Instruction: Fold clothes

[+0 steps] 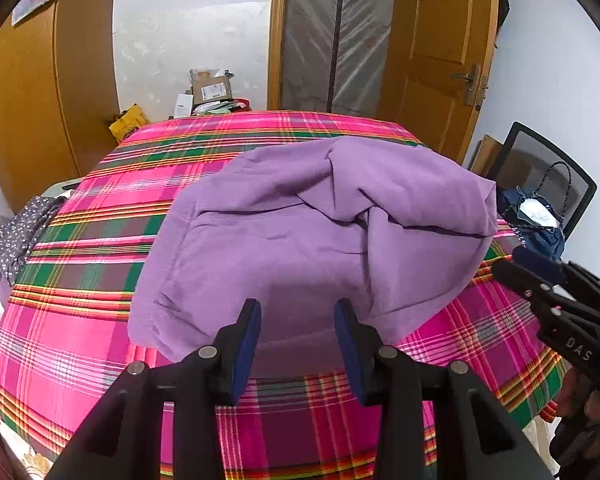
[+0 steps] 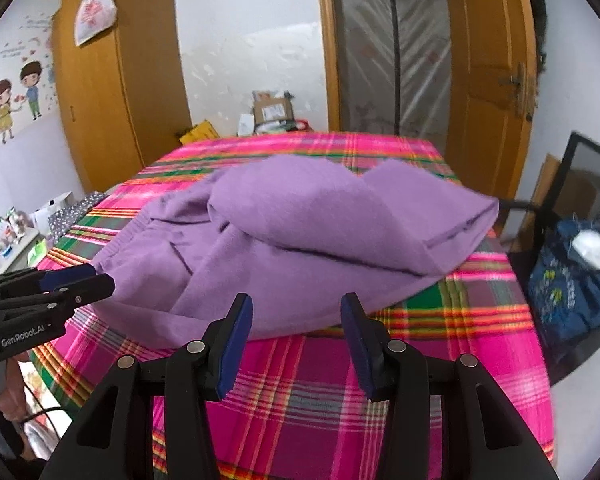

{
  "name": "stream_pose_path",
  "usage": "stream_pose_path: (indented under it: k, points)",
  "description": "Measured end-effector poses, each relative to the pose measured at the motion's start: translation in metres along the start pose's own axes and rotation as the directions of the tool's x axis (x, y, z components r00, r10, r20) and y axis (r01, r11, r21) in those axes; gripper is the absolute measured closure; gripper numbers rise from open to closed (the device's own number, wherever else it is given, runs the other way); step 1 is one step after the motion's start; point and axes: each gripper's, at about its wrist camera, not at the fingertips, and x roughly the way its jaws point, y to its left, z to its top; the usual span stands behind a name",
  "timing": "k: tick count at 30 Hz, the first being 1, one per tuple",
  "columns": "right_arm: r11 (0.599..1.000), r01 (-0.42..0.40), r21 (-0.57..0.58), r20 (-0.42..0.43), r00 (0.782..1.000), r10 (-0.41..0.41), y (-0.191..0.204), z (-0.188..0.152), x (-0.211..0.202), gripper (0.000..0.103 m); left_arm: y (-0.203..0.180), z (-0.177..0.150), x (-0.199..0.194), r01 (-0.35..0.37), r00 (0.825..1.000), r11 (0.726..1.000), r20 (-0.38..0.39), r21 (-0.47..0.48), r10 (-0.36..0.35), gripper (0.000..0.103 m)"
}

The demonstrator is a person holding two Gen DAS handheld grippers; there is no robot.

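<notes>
The purple garment [image 1: 300,240] lies in the middle of the plaid bed cover [image 1: 80,340], a little toward 1 o'clock from my left gripper [image 1: 298,308]. One part is already thrown over the rest, so I judge that a first fold is made, but it is loose and puffy, with wrinkles; flattening and more folds are left. Both my grippers are empty. The left one has its jaws wide, just at the near hem. My right gripper [image 2: 296,304] also stands wide, over the near edge of the cloth. At 3 o'clock, beside the bed, a blue bag [image 2: 572,280] sits on a chair.
</notes>
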Motion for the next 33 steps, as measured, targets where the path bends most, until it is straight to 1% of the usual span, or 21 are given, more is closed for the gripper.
stream_pose_path:
  k: [2,4,5,6,9,14,16,21,26,29,31,33]
  points:
    - [1.000,-0.010,-0.007,0.015,1.000,0.010,0.001,0.001,-0.002,0.055,-0.001,0.003,0.001,-0.004,1.000,1.000,0.001,0.007,0.004,0.064]
    - [1.000,-0.018,-0.007,0.021,1.000,0.018,0.001,0.001,-0.002,0.055,0.003,0.012,0.007,0.013,1.000,1.000,0.007,0.016,-0.013,0.074]
    - [1.000,-0.024,-0.006,0.022,0.999,0.024,0.001,0.001,-0.002,0.054,0.006,0.020,0.013,0.020,1.000,1.000,0.009,0.017,-0.020,0.084]
    - [1.000,-0.029,-0.004,0.023,0.999,0.029,0.001,0.001,-0.002,0.054,0.009,0.028,0.021,0.017,1.000,1.000,0.008,0.012,-0.017,0.086]
    - [0.999,-0.049,0.000,0.023,0.999,0.049,0.000,0.000,-0.002,0.053,0.014,0.039,0.033,-0.020,1.000,1.000,-0.005,0.007,0.020,0.086]
    - [0.996,-0.084,-0.002,0.020,0.996,0.084,0.002,-0.001,-0.004,0.051,0.023,0.051,0.044,-0.076,0.997,0.996,0.004,0.039,0.076,0.086]
    - [0.995,-0.099,0.001,0.018,0.995,0.099,0.003,0.000,-0.003,0.051,0.023,0.051,0.043,-0.088,0.996,0.995,0.011,0.049,0.088,0.086]
    - [0.992,-0.129,-0.002,0.023,0.991,0.129,0.006,0.002,-0.005,0.050,0.025,0.058,0.042,-0.080,0.997,0.995,0.021,0.065,0.079,0.086]
    - [0.990,-0.139,-0.020,0.037,0.990,0.139,0.009,0.005,-0.007,0.050,0.023,0.064,0.041,-0.045,0.998,0.993,0.039,0.110,0.041,0.086]
    - [0.990,-0.139,-0.034,0.038,0.989,0.140,0.011,0.008,-0.007,0.050,0.025,0.066,0.043,-0.037,0.999,0.992,0.009,0.119,0.036,0.086]
    - [0.989,-0.145,-0.041,0.035,0.989,0.146,0.013,0.009,-0.006,0.050,0.031,0.066,0.045,-0.032,0.999,0.995,-0.012,0.097,0.033,0.086]
    - [0.987,-0.150,-0.052,0.032,0.988,0.152,0.015,0.011,-0.005,0.050,0.036,0.067,0.046,-0.036,0.999,0.996,-0.017,0.083,0.038,0.086]
